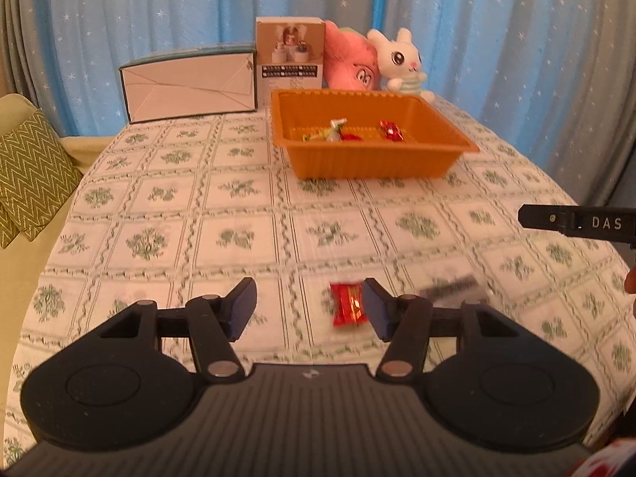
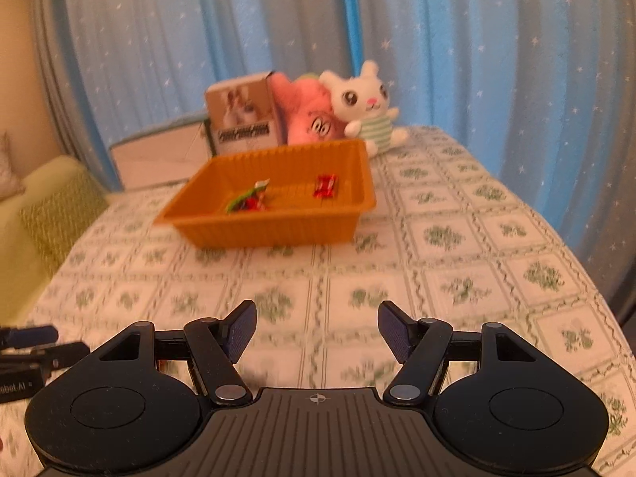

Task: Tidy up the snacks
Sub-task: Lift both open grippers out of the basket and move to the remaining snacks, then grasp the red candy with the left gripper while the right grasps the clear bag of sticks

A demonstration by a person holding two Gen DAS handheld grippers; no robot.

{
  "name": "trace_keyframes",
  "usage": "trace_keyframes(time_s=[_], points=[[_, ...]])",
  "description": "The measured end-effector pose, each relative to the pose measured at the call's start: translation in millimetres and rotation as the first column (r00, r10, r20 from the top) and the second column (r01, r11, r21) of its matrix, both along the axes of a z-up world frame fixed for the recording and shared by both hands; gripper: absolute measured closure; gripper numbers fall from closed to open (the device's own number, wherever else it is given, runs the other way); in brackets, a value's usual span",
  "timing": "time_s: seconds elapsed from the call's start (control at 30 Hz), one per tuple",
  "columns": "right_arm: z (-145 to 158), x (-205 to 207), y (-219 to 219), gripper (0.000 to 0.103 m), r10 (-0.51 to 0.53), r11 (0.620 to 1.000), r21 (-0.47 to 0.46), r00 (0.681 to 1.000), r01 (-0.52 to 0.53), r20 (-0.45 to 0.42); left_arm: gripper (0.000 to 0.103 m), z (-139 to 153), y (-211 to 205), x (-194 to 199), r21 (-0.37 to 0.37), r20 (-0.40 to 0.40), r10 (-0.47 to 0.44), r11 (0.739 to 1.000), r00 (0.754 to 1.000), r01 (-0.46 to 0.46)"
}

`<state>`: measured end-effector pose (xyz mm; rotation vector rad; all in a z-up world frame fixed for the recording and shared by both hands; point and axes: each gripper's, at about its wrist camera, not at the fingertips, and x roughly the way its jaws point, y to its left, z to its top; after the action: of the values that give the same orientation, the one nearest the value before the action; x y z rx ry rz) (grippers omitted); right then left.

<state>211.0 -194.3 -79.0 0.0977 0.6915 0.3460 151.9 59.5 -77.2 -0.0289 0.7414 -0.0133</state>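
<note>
Left gripper (image 1: 309, 305) jaws wide apart, nothing between pads; red snack (image 1: 348, 304) lies on tablecloth (image 1: 198, 214) below, just beside right-hand pad; dark blurred packet (image 1: 453, 288) near it; right gripper (image 2: 317, 332) jaws also wide, empty, over bare cloth; orange tray (image 2: 278, 228) farther back holds red candy (image 2: 325, 187) and green-red wrappers (image 2: 248, 198); plush rabbit (image 2: 367, 105) behind tray.

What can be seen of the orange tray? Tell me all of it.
The orange tray is a shallow rectangular bin that looks like ribbed plastic, with a flared rim and sloping walls. It sits upright on the checked tablecloth, at the far side, just before a box and two plush toys. Inside lie a few wrapped sweets: a red one apart from a small green, silver and red cluster.
</note>
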Motion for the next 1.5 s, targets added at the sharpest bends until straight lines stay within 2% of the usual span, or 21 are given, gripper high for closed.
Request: trace_keyframes(time_s=[0.27,0.5,0.77,0.9,0.97,1.0,1.13,1.37,1.5], points=[[-27.6,-21.6,-1.9,0.035,0.081,0.996,-0.044,0.995,-0.083,-0.059,0.049,-14.0,-9.8,-3.8,0.000,-0.032,-0.035,0.999,0.999,0.035],[-37.0,-20.2,3.9,0.035,0.139,0.987,-0.073,0.988,-0.144,-0.072,0.054,-26.0,-12.0,16.8,-0.066,-0.061,-0.047,0.997,0.997,0.043],[-44.4,-18.2,14.3,0.035,0.229,0.969,-0.071,0.970,-0.235,-0.079,0.066,-39.3,-12.2,46.2,-0.095,-0.086,-0.034,0.995,0.996,0.026],[-48.5,-17.5,16.8,0.035,0.256,0.962,-0.076,0.963,-0.263,-0.086,0.072,-48.3,-13.9,57.5,-0.104,-0.116,-0.055,0.994,0.992,0.043],[-50.7,-16.9,18.7,0.035,0.266,0.958,-0.087,0.960,-0.274,-0.089,0.081,-52.3,-14.8,59.7,-0.102,-0.136,-0.060,0.994,0.989,0.047],[-52.0,-16.7,20.0,0.035,0.272,0.955,-0.097,0.958,-0.280,-0.090,0.081,-53.5,-14.9,58.8,-0.102,-0.141,-0.059,0.994,0.988,0.045],[-55.6,-13.9,29.1,0.035,0.317,0.935,-0.141,0.944,-0.327,-0.086,0.083,-50.2,-13.1,51.1,-0.107,-0.144,-0.068,0.993,0.987,0.052],[-63.3,-7.6,52.3,0.035,0.405,0.869,-0.280,0.911,-0.409,-0.075,0.083,-40.4,-10.2,31.3,-0.106,-0.137,-0.084,0.992,0.987,0.069],[-68.9,-1.6,64.5,0.035,0.450,0.837,-0.314,0.890,-0.449,-0.073,0.083,-40.5,-10.1,29.7,-0.101,-0.141,-0.089,0.992,0.986,0.075]])
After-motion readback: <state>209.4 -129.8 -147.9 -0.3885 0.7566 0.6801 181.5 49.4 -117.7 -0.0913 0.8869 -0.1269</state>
